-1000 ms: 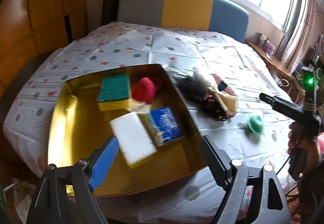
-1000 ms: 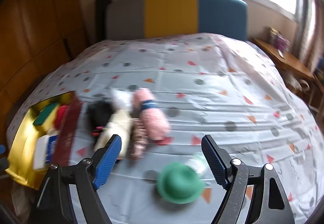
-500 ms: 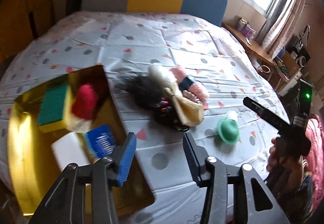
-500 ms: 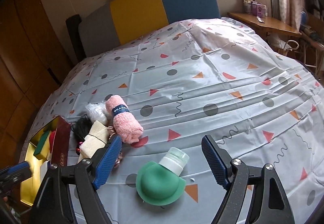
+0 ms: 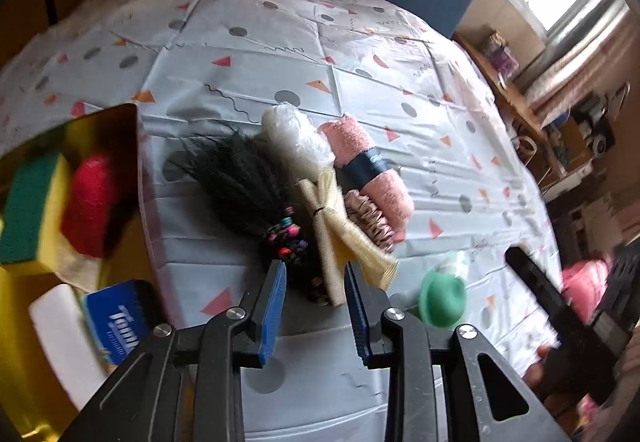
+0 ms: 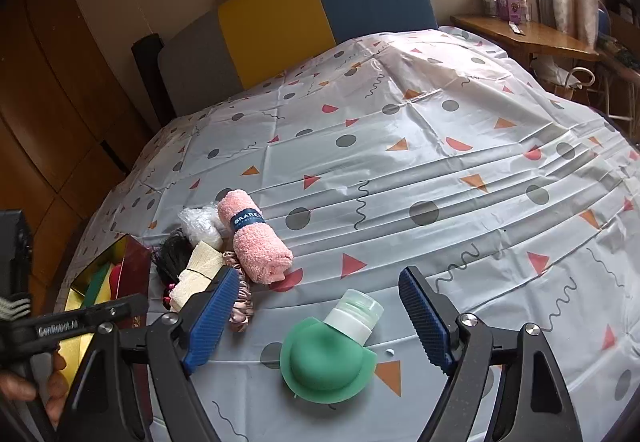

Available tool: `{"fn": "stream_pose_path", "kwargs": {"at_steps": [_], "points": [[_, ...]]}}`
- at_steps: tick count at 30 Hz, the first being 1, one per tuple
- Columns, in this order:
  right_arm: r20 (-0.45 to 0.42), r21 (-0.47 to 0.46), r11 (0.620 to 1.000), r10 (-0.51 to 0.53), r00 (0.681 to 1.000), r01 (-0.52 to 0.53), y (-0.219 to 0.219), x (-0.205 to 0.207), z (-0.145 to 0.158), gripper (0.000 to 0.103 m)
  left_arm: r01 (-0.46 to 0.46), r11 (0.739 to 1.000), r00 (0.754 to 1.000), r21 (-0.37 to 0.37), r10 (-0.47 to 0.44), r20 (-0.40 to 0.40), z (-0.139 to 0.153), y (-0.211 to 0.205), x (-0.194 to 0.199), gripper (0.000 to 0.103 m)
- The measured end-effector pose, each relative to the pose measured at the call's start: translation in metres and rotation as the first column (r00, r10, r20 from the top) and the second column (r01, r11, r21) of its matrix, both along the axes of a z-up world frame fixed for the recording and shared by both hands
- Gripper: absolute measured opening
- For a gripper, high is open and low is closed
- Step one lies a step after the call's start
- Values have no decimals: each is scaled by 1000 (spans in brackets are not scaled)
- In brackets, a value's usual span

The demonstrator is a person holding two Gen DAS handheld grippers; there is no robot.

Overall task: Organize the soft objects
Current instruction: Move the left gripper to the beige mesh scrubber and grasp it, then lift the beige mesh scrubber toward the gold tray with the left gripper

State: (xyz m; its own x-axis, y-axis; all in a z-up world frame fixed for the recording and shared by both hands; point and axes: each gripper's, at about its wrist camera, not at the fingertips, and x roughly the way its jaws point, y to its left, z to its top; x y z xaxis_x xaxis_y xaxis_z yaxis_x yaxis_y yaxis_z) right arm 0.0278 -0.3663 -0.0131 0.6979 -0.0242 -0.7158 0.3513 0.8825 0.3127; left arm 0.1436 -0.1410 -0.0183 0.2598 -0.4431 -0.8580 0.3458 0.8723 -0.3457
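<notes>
Reaching my left gripper (image 5: 314, 284) into the heap beside the gold tray (image 5: 132, 162): fingers partly apart, nothing clamped, lined up on the beaded black hair tie (image 5: 290, 242) and the near end of the cream bow (image 5: 340, 238). Heap lies just right of the tray wall, so I guess it's a short carry over the rim. Black feathery piece (image 5: 236, 170), white plastic-wrapped bundle (image 5: 296, 134), pink rolled towel (image 5: 368, 170) and satin scrunchie (image 5: 368, 218) touch each other, so a pinch may drag neighbours. Tray already holds a green-yellow sponge (image 5: 28, 202), red soft item (image 5: 90, 202), white sponge block (image 5: 60, 326) and blue tissue pack (image 5: 116, 318). Right gripper (image 6: 322, 316) hangs wide open above the green silicone bottle (image 6: 328, 354), not touching, likely my next pick.
</notes>
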Motion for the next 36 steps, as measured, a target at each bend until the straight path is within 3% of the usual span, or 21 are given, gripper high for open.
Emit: {"fn": "stream_pose_path", "kwargs": {"at_steps": [5, 10, 14, 19, 22, 24, 29, 36], "points": [[-6, 13, 1000, 18, 1000, -18, 3, 3, -2, 83, 19, 999, 999, -41, -20, -25, -3, -23, 16, 29], [-3, 15, 999, 29, 1000, -28, 5, 3, -1, 85, 60, 998, 997, 36, -58, -60, -25, -53, 33, 29], [-3, 29, 999, 30, 1000, -30, 4, 3, -2, 86, 109, 990, 993, 86, -104, -61, -38, -71, 39, 36], [-2, 42, 999, 29, 1000, -29, 2, 4, -2, 86, 147, 981, 987, 124, -137, -88, -45, -81, 37, 43], [-3, 47, 999, 27, 1000, -26, 2, 4, -2, 86, 185, 966, 982, 182, -174, -74, -50, -93, 30, 44], [-4, 49, 998, 27, 1000, -27, 2, 4, -2, 86, 192, 964, 980, 182, -181, -76, -55, -99, 28, 44], [-4, 39, 999, 20, 1000, -20, 1, 3, -1, 86, 200, 960, 979, 195, -203, -3, -54, -98, 17, 23], [-3, 38, 999, 11, 1000, -11, -2, 3, -1, 86, 206, 972, 971, 110, -218, 102, -17, -64, -9, 20]]}}
